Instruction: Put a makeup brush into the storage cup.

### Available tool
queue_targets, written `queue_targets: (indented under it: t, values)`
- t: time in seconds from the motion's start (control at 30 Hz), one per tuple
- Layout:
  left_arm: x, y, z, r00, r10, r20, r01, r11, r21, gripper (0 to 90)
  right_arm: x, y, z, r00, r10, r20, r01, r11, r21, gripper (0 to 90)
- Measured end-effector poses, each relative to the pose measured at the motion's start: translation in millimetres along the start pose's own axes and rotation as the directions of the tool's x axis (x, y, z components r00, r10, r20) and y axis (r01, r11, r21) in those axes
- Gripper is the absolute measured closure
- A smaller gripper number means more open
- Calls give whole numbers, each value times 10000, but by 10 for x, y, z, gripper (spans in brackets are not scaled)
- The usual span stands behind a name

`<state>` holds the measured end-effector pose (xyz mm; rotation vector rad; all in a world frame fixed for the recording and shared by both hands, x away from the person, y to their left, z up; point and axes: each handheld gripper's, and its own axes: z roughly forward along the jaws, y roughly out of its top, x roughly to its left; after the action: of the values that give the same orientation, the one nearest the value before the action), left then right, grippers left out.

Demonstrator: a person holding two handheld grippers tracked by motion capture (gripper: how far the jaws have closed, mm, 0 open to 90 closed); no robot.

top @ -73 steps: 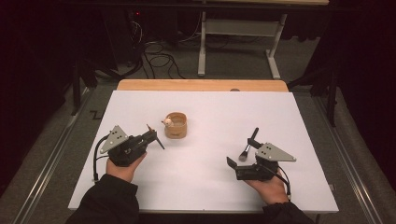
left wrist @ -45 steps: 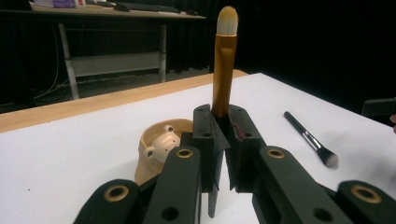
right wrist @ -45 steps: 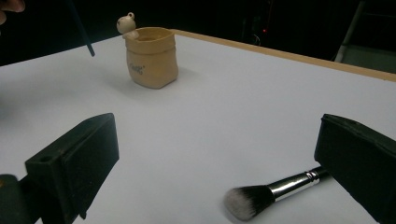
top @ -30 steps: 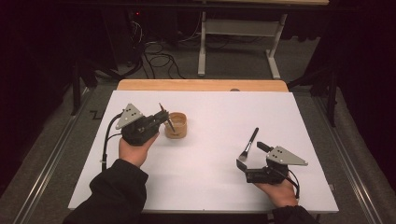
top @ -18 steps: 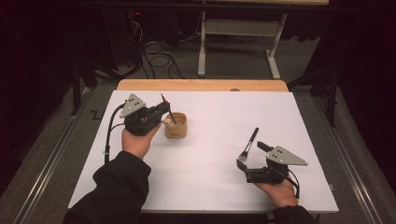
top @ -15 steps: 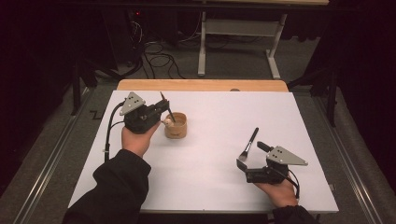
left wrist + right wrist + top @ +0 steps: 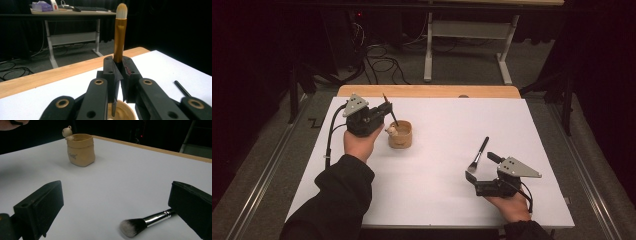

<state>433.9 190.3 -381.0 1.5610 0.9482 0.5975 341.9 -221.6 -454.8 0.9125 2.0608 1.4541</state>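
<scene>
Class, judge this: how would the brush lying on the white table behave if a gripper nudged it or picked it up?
The brush has a round, slim handle, so it would probably roll when nudged. It looks light and stiff. Its soft bristles would likely bend. The right gripper stands open around it.

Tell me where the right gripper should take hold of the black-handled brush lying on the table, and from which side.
Grip the brush mid-handle, coming straight down from above. It lies flat on the white table, so only its two sides are free; the soft bristles would give. The right gripper, jaws open, would probably need turning so they straddle the handle crosswise.
</scene>
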Motion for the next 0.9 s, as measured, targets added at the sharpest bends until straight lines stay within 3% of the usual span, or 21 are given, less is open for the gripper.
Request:
queue_targets:
  t: [0.47, 0.9]
  values:
    - [51, -63, 59, 9999, -18, -158, 24, 9992, 392, 834, 10, -9, 12, 10000, -81, -32, 81, 10000, 57, 7]
    - [106, -216, 96, 9993, -254, -273, 273, 9972, 698, 833, 13, -15, 18, 9999, -98, -81, 99, 9999, 122, 7]
